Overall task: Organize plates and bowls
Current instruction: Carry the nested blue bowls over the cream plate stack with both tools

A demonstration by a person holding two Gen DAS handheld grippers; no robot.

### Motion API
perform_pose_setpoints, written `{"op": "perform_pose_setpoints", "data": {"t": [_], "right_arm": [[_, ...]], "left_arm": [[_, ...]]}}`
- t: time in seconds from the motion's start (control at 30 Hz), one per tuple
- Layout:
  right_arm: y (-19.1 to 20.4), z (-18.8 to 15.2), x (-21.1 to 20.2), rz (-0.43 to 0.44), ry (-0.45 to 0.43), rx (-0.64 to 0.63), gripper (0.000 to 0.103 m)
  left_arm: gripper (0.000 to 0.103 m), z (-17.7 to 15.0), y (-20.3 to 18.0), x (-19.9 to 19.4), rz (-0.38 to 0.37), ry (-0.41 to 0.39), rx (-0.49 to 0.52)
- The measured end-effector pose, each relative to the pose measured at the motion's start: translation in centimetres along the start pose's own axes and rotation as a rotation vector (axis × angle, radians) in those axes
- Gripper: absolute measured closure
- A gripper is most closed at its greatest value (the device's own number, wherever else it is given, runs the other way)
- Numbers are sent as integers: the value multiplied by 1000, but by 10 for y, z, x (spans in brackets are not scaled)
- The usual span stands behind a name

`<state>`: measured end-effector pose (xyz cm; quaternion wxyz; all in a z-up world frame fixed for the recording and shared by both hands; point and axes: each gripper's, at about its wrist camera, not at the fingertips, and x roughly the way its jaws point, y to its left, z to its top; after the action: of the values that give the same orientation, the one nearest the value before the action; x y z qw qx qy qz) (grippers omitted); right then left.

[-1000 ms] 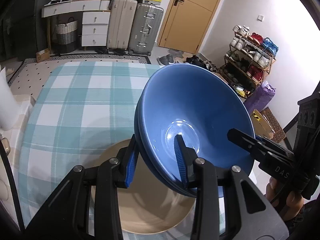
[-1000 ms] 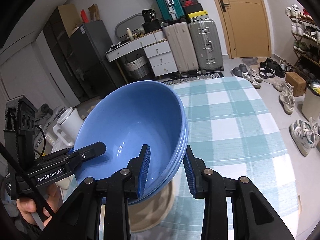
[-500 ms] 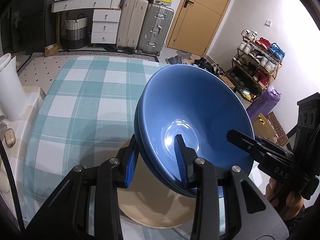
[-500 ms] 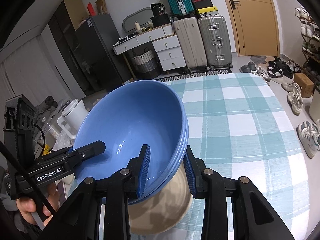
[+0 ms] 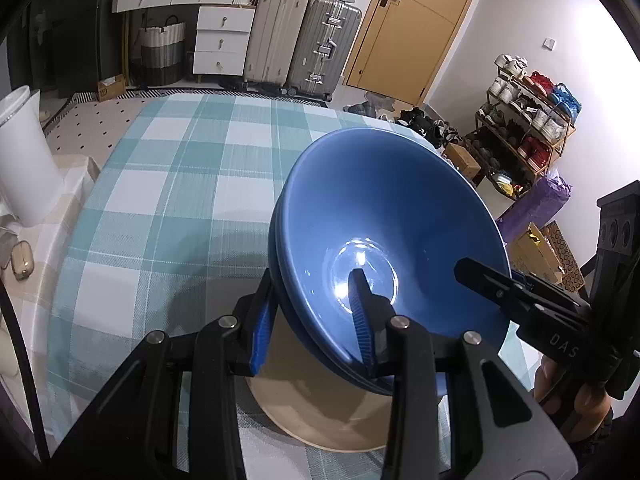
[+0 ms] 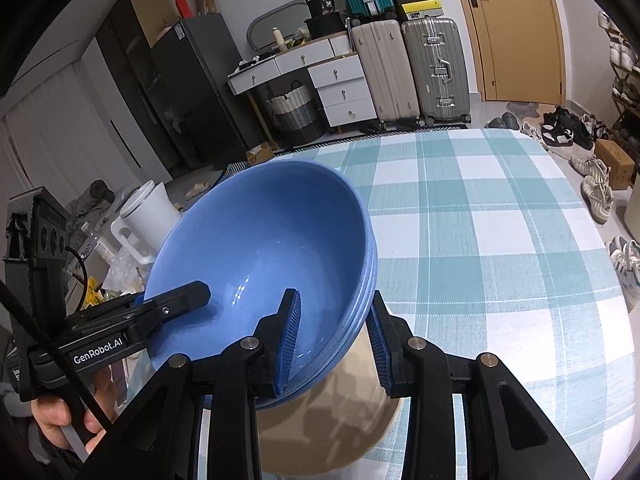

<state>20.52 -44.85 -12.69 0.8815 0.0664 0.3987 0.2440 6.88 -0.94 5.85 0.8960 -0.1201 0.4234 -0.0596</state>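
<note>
Two handheld grippers held a stack of blue bowls [image 5: 384,216] between them above a table covered in a teal and white checked cloth [image 5: 168,184]. The stack looked like two or three nested bowls, judging by the layered rims, and it was tilted, with its opening facing up and toward the cameras. The left gripper [image 5: 312,320] clamped the stack's rim on one side, one blue-padded finger inside the top bowl and the other against the outer wall. The right gripper [image 6: 334,334] clamped the opposite rim the same way, one finger inside and one outside. Each gripper appeared at the edge of the other's view, with part of the person's hand [image 6: 60,420] wrapped around the left handle. Directly under the stack, a beige plate [image 5: 320,400] lay flat on the cloth near the table's close edge; whether the bowls touched it could not be told. A white jug [image 6: 144,220] stood off the table's left side. Behind the table were suitcases [image 5: 304,36], white drawers [image 5: 224,40] and a wooden door [image 5: 412,20].
</note>
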Motion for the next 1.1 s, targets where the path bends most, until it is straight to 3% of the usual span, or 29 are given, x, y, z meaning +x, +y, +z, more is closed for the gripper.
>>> {"op": "perform_pose_setpoints", "data": {"t": [1.1], "right_arm": [[-2, 0, 20, -22, 52, 11, 69]], "left_arm": [[71, -6, 22, 43, -5, 65, -18]]}}
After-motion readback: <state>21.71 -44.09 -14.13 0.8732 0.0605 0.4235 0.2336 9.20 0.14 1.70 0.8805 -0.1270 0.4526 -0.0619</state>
